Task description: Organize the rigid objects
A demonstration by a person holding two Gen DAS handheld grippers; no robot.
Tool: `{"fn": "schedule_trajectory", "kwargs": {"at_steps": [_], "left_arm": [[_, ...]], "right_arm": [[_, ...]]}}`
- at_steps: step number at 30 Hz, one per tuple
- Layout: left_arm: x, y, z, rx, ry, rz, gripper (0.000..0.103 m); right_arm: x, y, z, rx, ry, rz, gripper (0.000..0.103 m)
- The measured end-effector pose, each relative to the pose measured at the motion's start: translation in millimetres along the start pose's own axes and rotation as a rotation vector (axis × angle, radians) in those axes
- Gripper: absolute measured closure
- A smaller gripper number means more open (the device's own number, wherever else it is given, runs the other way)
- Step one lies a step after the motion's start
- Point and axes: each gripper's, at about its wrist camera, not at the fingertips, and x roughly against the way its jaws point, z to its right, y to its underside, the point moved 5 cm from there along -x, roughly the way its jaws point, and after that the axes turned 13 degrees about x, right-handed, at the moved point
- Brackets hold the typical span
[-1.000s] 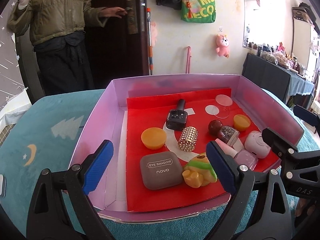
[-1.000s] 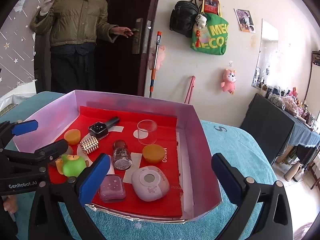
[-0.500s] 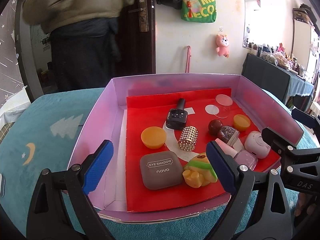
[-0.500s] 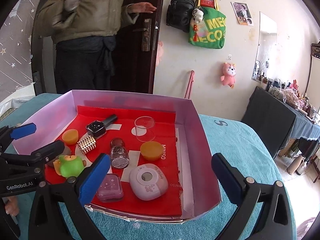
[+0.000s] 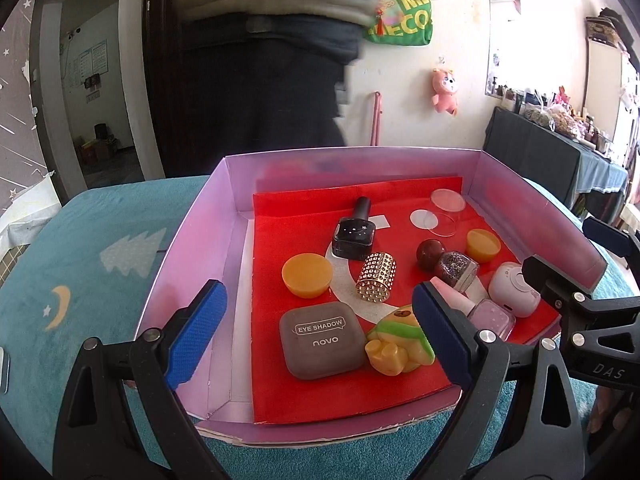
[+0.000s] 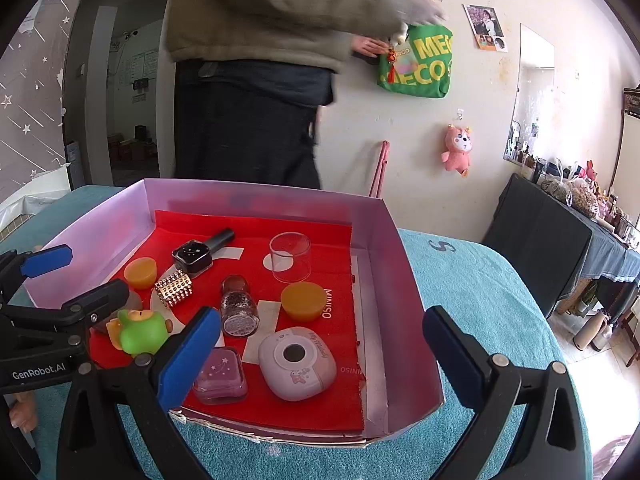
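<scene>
The left claw [image 5: 318, 334] is seen wide open, and nothing is held between its blue pads [image 5: 196, 336]; it is kept above the near edge of the pink box [image 5: 192, 248], which stands on a surface covered with teal cloth [image 5: 80, 264]. The right claw [image 6: 320, 354] is also spread wide and empty, and it is placed over the near right corner of the same box. No object is touched by either claw. Inside the box, on a red sheet [image 5: 304, 212], the rigid objects are laid: a grey eye shadow case [image 5: 320, 340] is found near the front, with a yellow-green toy [image 5: 400, 344] just beside it. Behind them an orange cup [image 5: 307, 274], a gold studded cylinder [image 5: 376, 276] and a black nail polish bottle [image 5: 354, 234] are seen. On the right side a glitter bottle [image 6: 238, 306], a second orange cup [image 6: 303, 301], a clear cup [image 6: 290, 256], a pink case [image 6: 220, 376] and a lilac round device [image 6: 296, 362] are placed. A person in a green jacket [image 6: 256, 8] is seen behind the box, blurred.
</scene>
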Motion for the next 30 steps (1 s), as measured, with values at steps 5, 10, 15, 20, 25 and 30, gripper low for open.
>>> {"fn": "schedule_trajectory", "kwargs": {"at_steps": [5, 10, 15, 20, 25, 30], "left_arm": [[0.0, 0.1, 0.0, 0.001, 0.0, 0.0, 0.008], [0.1, 0.0, 0.0, 0.0, 0.0, 0.0, 0.008], [-0.1, 0.1, 0.0, 0.001, 0.0, -0.001, 0.008], [0.0, 0.1, 0.0, 0.001, 0.0, 0.0, 0.008], [1.4, 0.3, -0.7, 0.003, 0.004, 0.002, 0.008], [22.8, 2.2, -3.2, 0.016, 0.001, -0.001, 0.008]], "right_arm": [[0.1, 0.0, -0.1, 0.0, 0.0, 0.0, 0.0], [0.0, 0.0, -0.1, 0.0, 0.0, 0.0, 0.0], [0.1, -0.1, -0.3, 0.0, 0.0, 0.0, 0.0], [0.1, 0.0, -0.3, 0.0, 0.001, 0.0, 0.0], [2.3, 0.6, -0.4, -0.002, -0.003, 0.005, 0.0], [33.5, -1.4, -4.3, 0.004, -0.025, 0.026, 0.0]]}}
